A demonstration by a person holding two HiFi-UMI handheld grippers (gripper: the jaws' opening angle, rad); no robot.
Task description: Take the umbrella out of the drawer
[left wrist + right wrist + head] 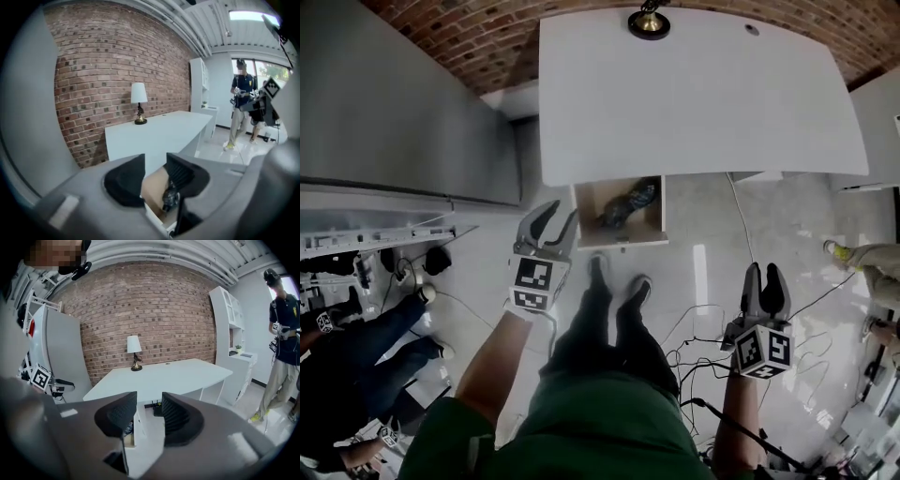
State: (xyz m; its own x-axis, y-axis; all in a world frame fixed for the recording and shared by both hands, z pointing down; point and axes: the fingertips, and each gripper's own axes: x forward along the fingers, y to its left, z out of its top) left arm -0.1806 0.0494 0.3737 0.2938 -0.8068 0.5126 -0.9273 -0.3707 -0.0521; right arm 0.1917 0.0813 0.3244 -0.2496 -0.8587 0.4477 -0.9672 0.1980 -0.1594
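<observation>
Umbrella (628, 204): dark, folded, lying in the open drawer (619, 240) under the white desk (694, 94).
Left gripper (562, 213): beside the drawer's left edge, umbrella just right of it; jaws slightly apart, empty.
Right gripper (763, 272): well right, nearer; jaws narrowly parted, empty.

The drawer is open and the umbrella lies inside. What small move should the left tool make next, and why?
Probably ease the left tool forward and down into the drawer until its jaws straddle the umbrella. Its jaws stand apart and empty near the drawer's left edge, and the dark umbrella lies untouched inside.
</observation>
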